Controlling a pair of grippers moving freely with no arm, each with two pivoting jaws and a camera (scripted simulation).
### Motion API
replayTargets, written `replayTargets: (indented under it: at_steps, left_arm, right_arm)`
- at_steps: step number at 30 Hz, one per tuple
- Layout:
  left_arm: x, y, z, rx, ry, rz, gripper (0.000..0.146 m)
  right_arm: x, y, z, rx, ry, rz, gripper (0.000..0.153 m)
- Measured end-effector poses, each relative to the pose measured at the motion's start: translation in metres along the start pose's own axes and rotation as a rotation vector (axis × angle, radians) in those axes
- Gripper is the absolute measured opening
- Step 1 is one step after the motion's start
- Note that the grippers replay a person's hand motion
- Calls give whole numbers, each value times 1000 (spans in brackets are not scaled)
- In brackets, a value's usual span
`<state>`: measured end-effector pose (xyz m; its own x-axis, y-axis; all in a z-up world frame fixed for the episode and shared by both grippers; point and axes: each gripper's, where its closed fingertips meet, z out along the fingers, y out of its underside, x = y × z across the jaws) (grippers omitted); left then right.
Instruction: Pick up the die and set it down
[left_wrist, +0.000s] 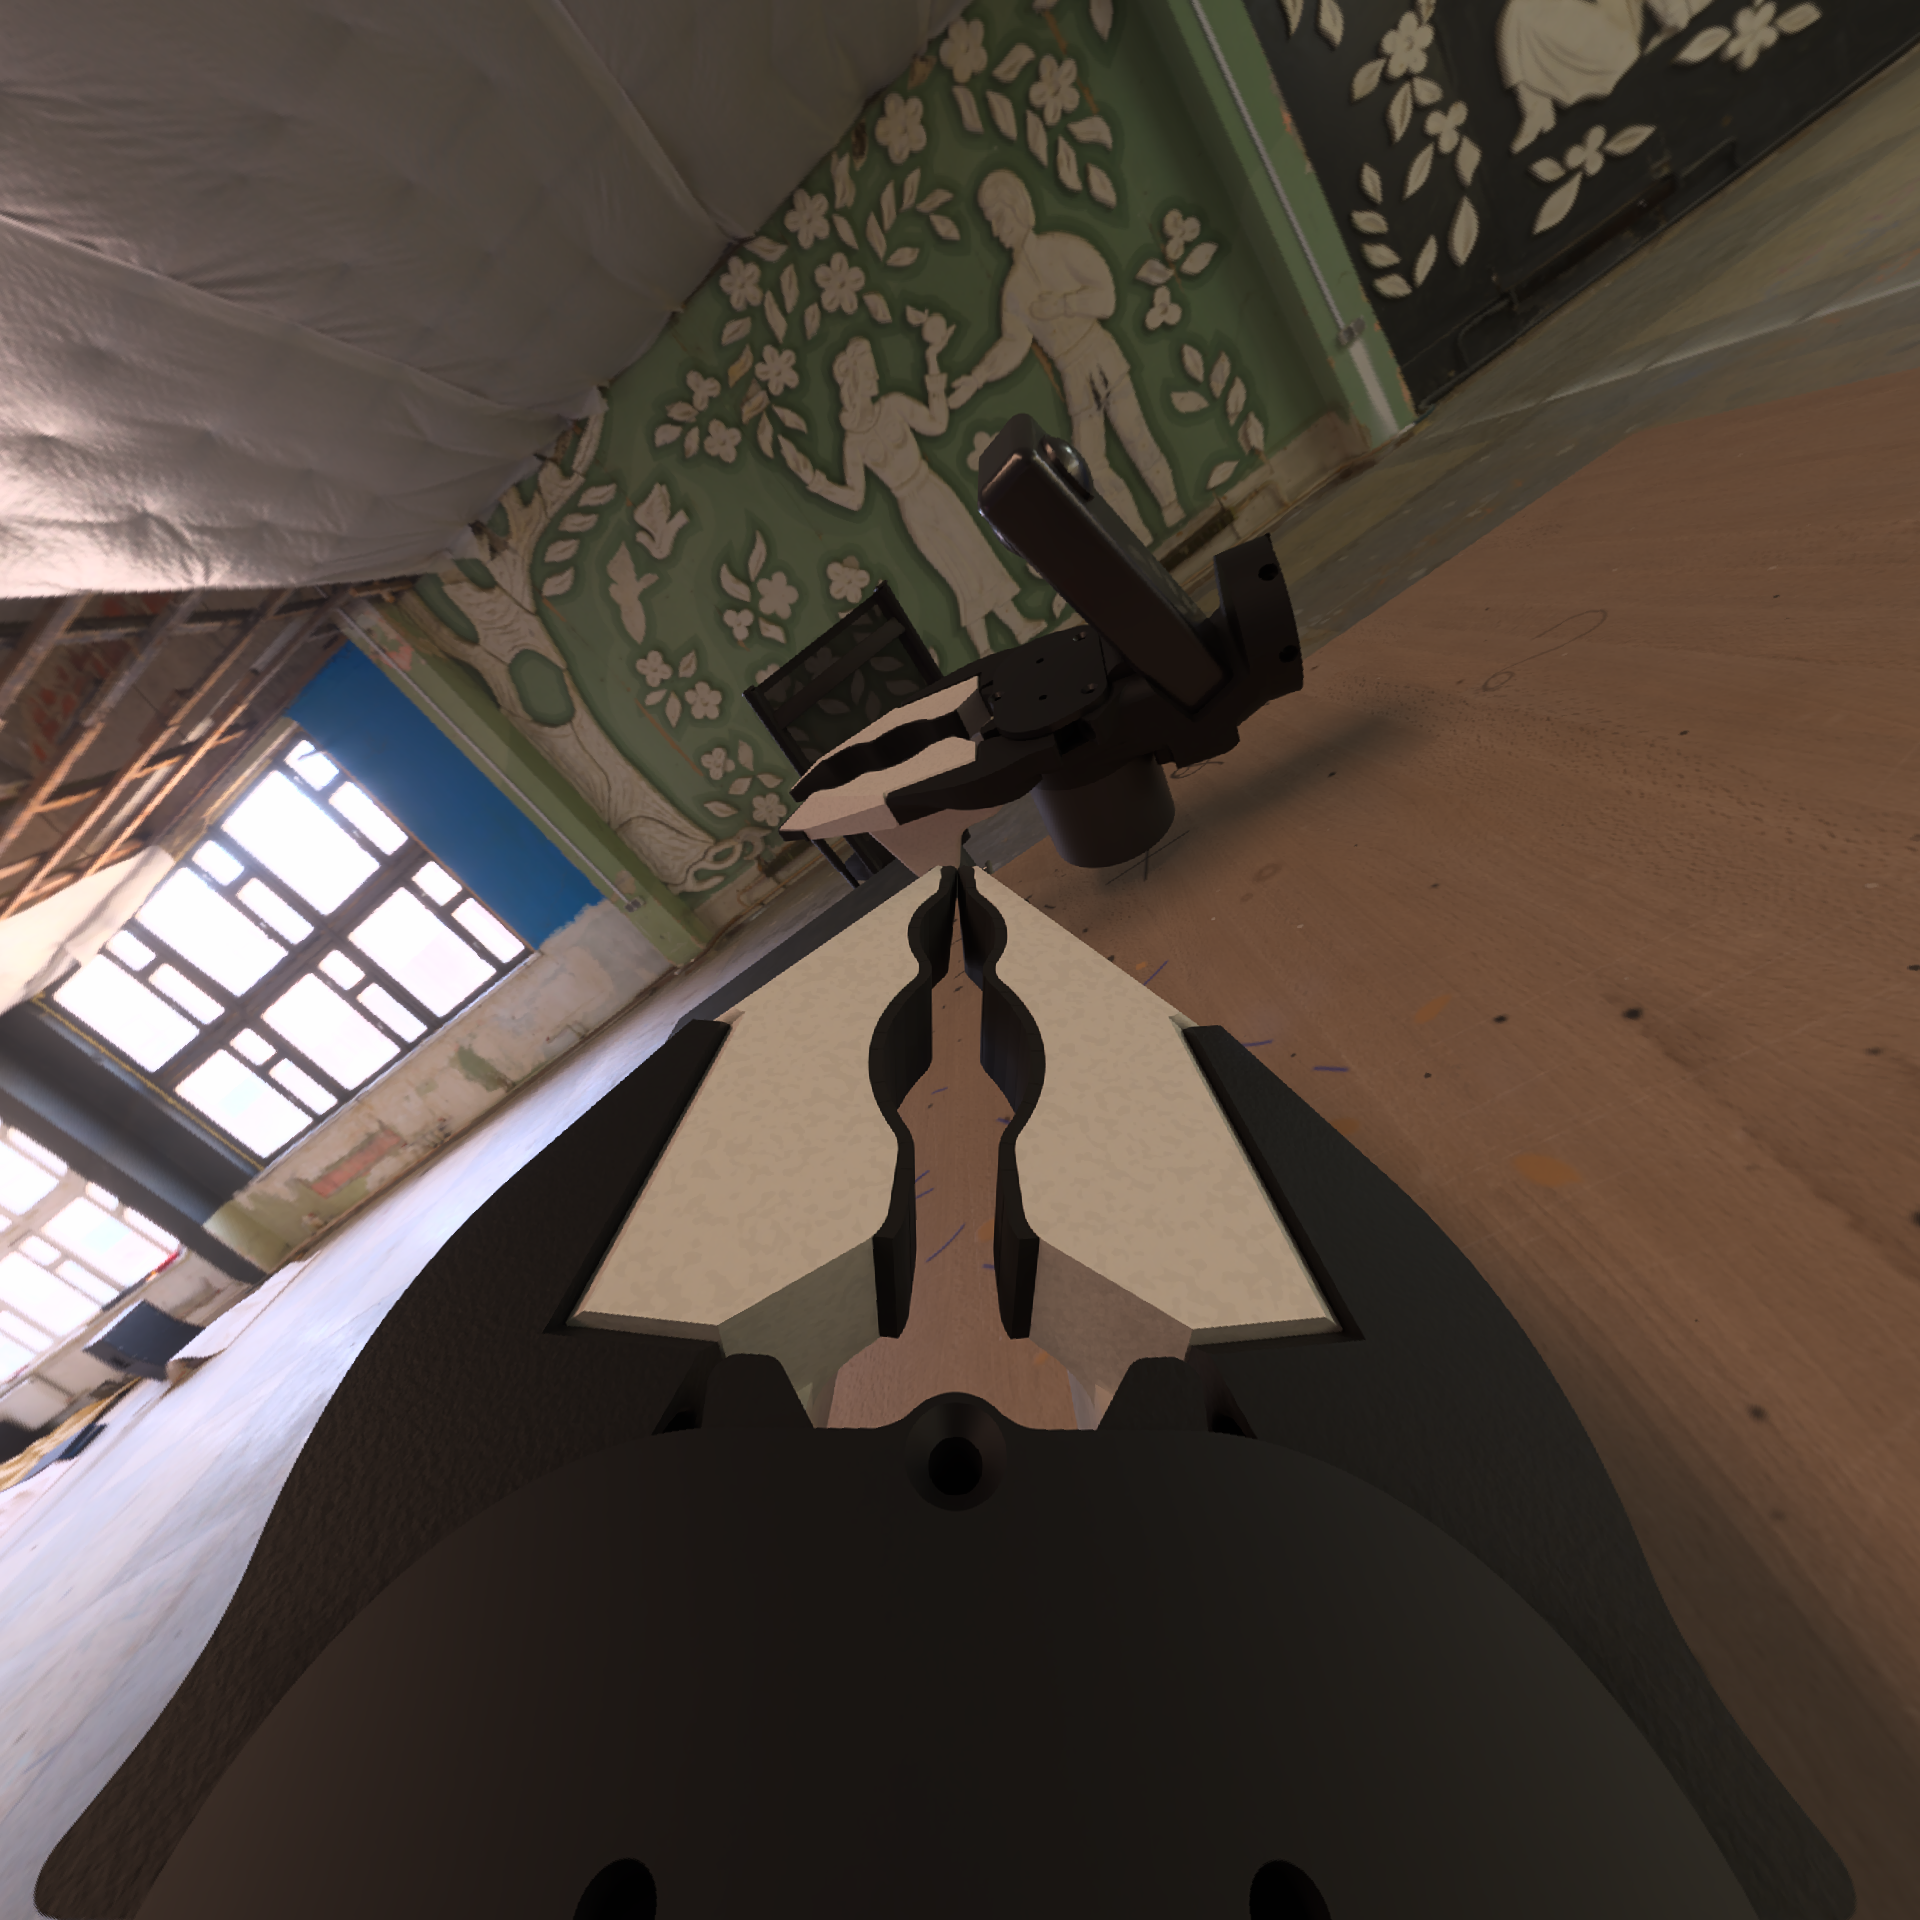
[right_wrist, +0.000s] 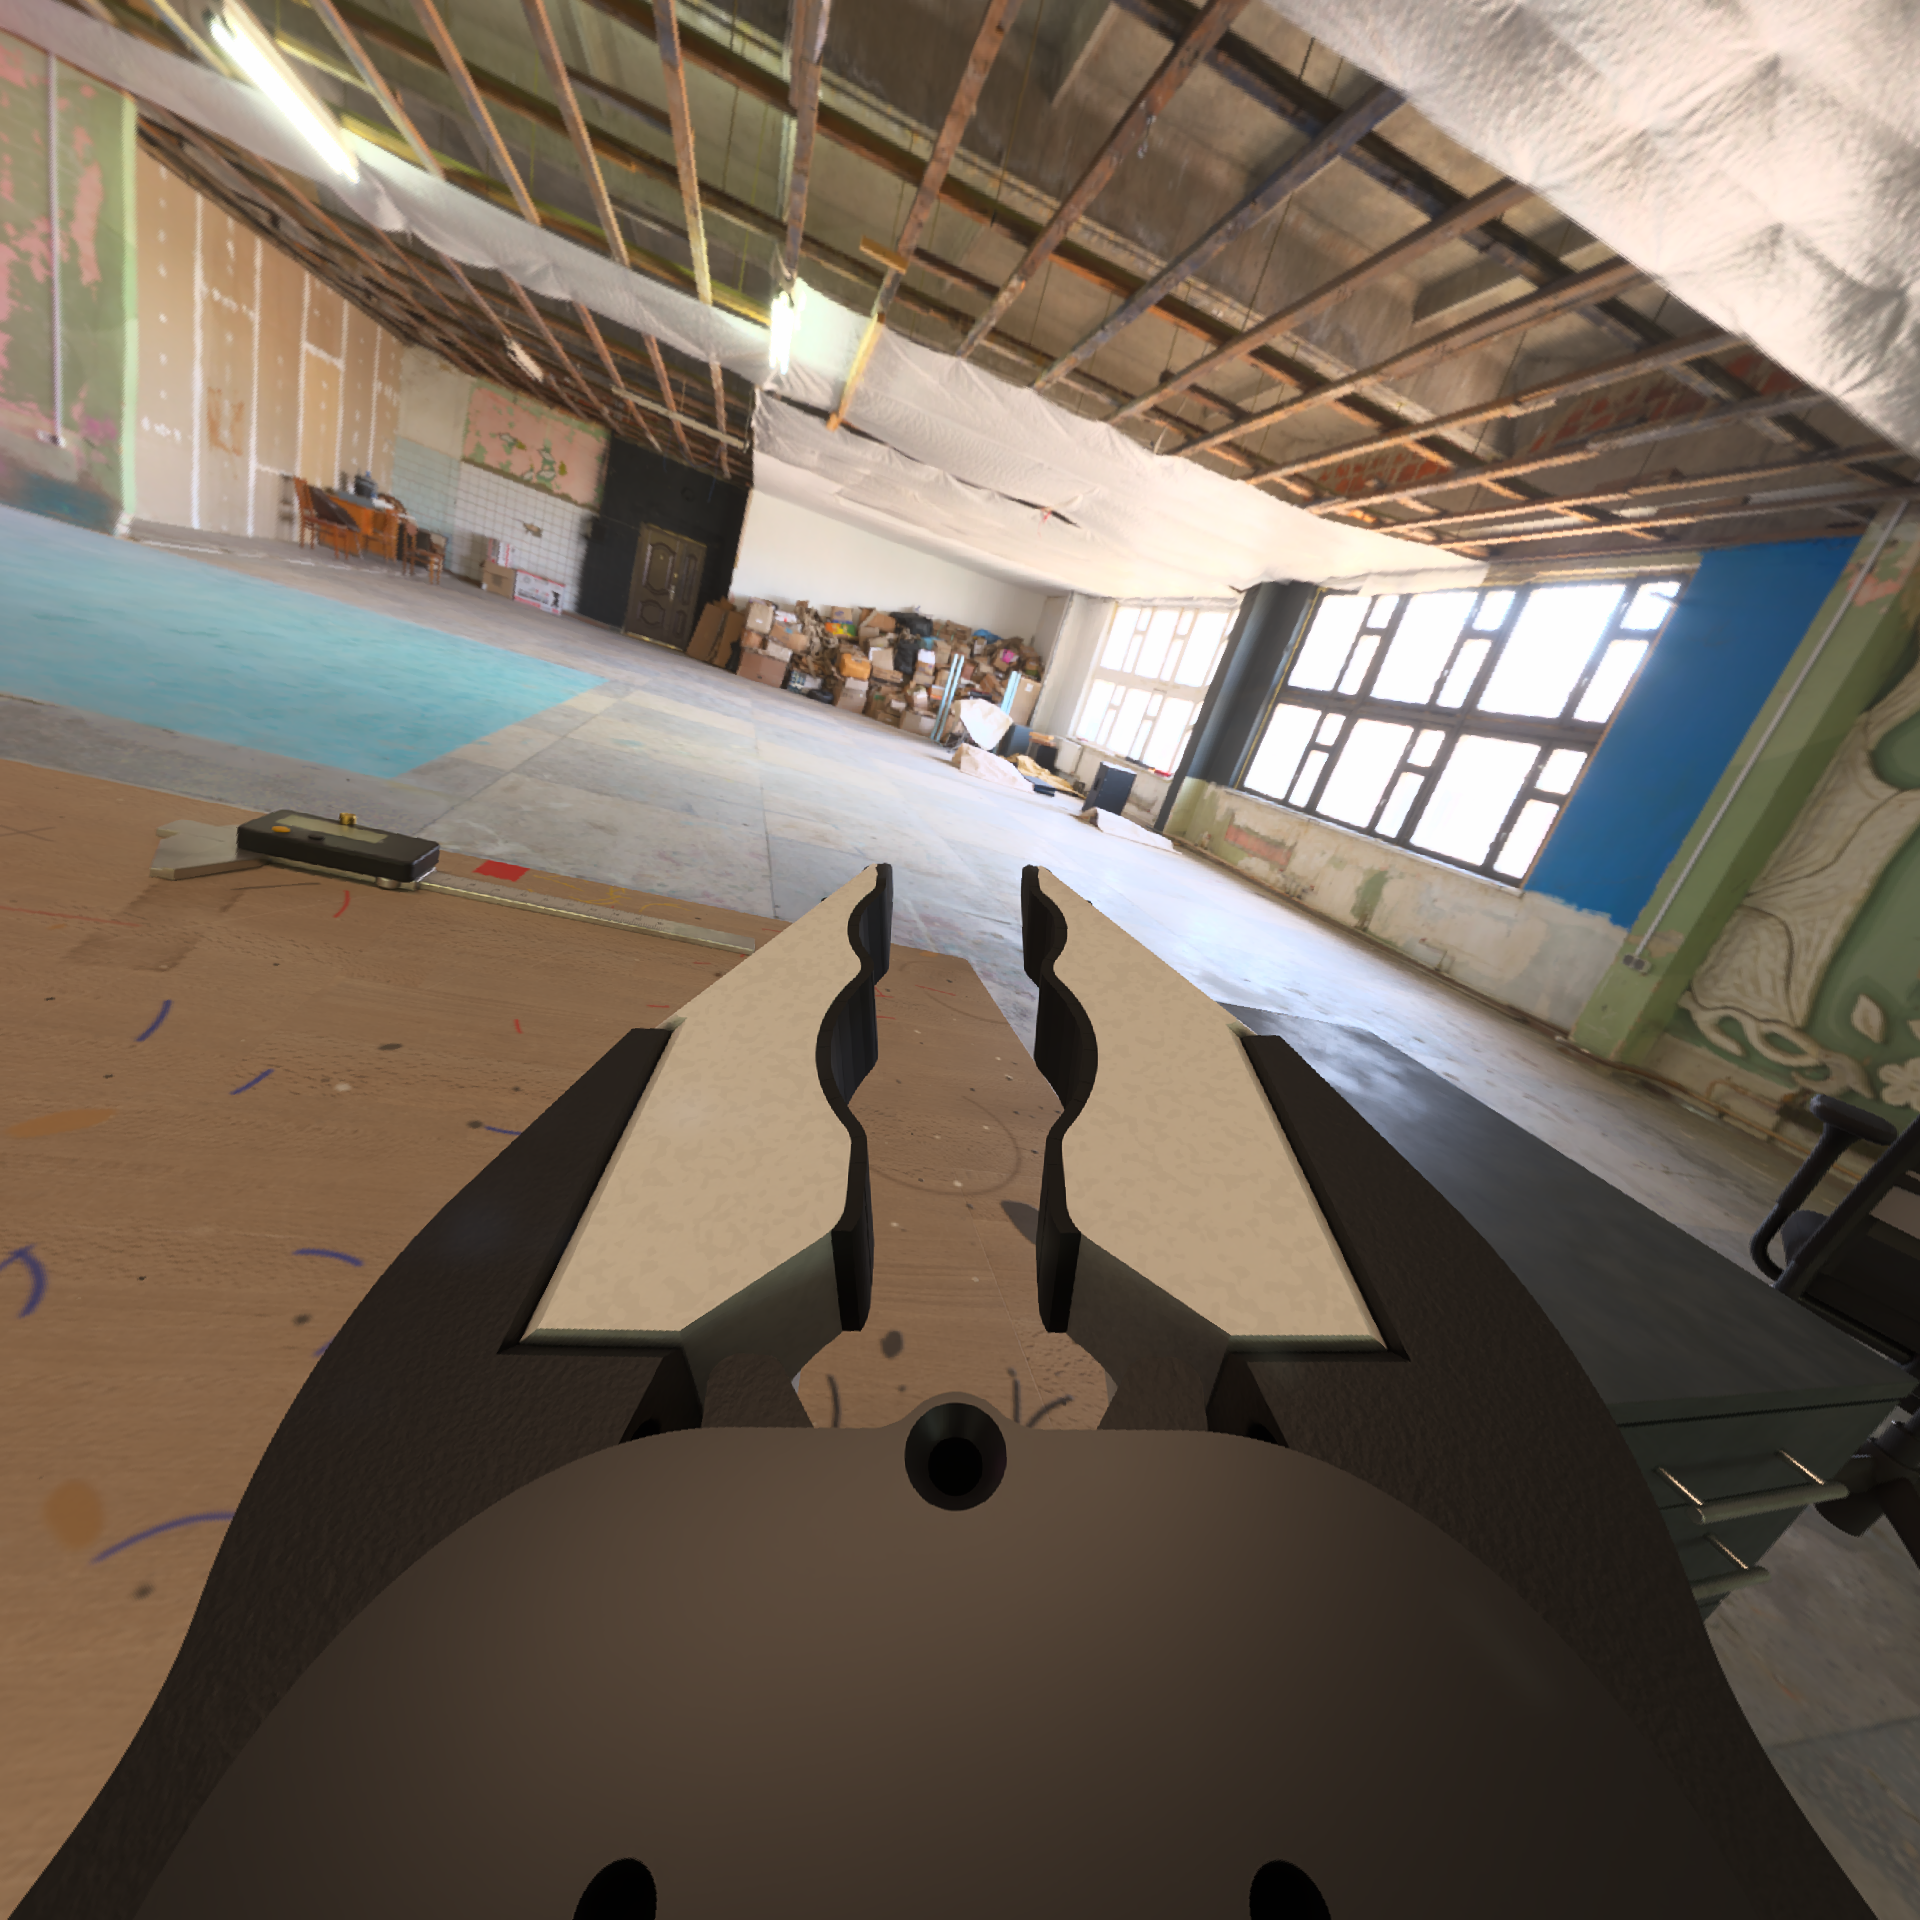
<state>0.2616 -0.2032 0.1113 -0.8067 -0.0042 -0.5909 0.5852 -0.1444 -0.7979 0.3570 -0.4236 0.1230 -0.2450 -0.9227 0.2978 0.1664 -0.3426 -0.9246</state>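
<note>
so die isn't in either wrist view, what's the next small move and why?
Probably tilt the open right gripper down to scan the scuffed brown wooden tabletop. It looks out across the room; only a black-and-silver digital caliper shows. The left gripper is shut, empty.

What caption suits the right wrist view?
Open right gripper above a wooden table, a digital caliper lying ahead.

the left claw (left_wrist: 956, 883) and right claw (right_wrist: 956, 883) are black with speckled cream fingers. the desk (right_wrist: 208, 1091) is tan wood, flecked with blue and red marks. the digital caliper (right_wrist: 338, 844) is black and silver.
</note>
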Motion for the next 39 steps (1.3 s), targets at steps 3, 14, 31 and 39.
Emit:
replayTargets:
  at_steps: [3,14,31,39]
  left_arm:
    - [2,-1,0,5,10,-5,0]
    - [3,-5,0,29,10,-21,0]
    - [2,-4,0,31,2,-7,0]
    - [1,-11,-2,61,0,1,0]
  right_arm:
    - [-2,0,0,-1,-7,-6,24]
    - [-1,1,0,-5,-6,-11,24]
    - [-3,1,0,-4,-12,-12,23]
    - [-5,1,0,-2,-22,-15,23]
